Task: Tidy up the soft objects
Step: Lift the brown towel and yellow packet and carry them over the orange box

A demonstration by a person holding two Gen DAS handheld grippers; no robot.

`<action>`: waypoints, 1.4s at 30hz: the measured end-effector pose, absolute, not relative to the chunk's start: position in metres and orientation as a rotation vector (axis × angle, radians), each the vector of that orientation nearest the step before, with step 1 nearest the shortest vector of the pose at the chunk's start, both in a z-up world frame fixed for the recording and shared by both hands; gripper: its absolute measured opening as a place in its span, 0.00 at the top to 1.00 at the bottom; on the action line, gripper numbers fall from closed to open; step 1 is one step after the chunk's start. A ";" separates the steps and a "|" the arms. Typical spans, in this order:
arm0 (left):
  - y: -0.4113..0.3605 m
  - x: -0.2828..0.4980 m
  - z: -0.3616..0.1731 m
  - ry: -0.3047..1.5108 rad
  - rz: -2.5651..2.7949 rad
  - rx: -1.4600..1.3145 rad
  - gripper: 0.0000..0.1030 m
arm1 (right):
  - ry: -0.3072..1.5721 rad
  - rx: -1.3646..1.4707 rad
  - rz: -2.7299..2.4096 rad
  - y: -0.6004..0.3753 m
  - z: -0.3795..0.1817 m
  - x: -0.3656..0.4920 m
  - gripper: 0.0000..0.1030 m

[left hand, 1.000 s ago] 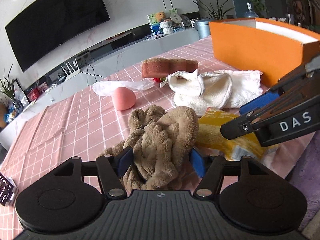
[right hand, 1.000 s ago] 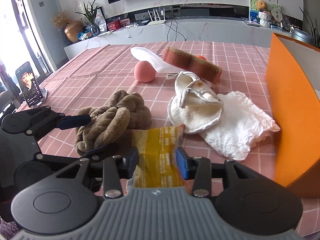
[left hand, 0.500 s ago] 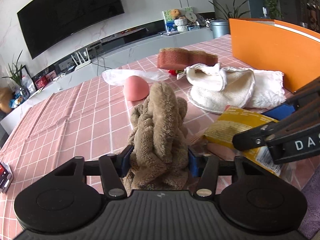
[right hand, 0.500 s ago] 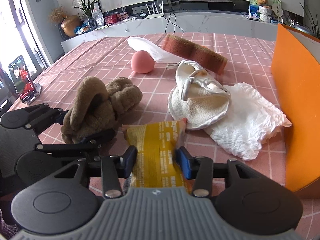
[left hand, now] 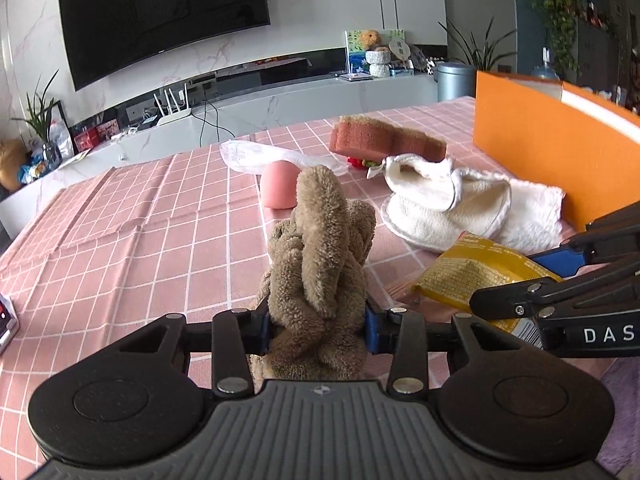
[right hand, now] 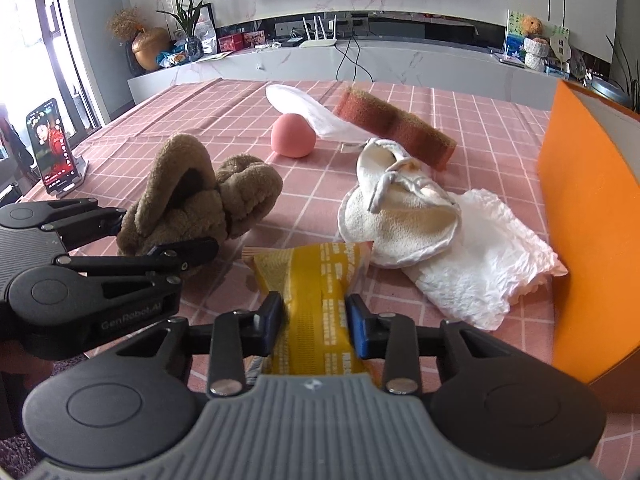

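Closest in, the left claw is pinching a bundle of brown fleece, its blue pads pressed into both sides of the fabric, and a fold of the fleece stands up above the fingers. Beside it, the right claw is clamped on a yellow packet, which juts forward between its fingers over the pink checked tablecloth. Seen from the right claw, the fleece sits to its left with the left claw's fingers around it.

Just beyond the packet's tip lies a round cream cloth, partly resting on a crumpled white towel that reaches to the wall of an orange box on the right claw's right side.

Farther ahead of both claws a pink ball sits on the tablecloth, touching a thin white cloth. A long reddish-brown sponge lies just beside that cloth, slanting toward the box.

Far to the left of the right claw, a phone stands propped near the table's edge, its screen lit.
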State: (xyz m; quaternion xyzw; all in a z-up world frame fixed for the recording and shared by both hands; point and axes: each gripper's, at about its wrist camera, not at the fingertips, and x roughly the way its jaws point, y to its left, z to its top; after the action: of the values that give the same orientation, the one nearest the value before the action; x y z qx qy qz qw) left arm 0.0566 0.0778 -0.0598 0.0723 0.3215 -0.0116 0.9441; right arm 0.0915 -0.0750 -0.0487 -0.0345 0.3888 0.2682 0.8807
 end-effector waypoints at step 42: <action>-0.034 0.080 0.061 0.386 -0.303 0.140 0.55 | 0.491 -0.028 0.330 -0.219 0.074 0.075 0.66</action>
State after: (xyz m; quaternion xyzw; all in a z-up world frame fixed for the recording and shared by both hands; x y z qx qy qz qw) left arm 0.0797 -0.0345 0.0606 0.0691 0.1909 -0.1499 0.9676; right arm 0.0752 -0.2190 0.0737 -0.0139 0.2417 0.1628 0.9565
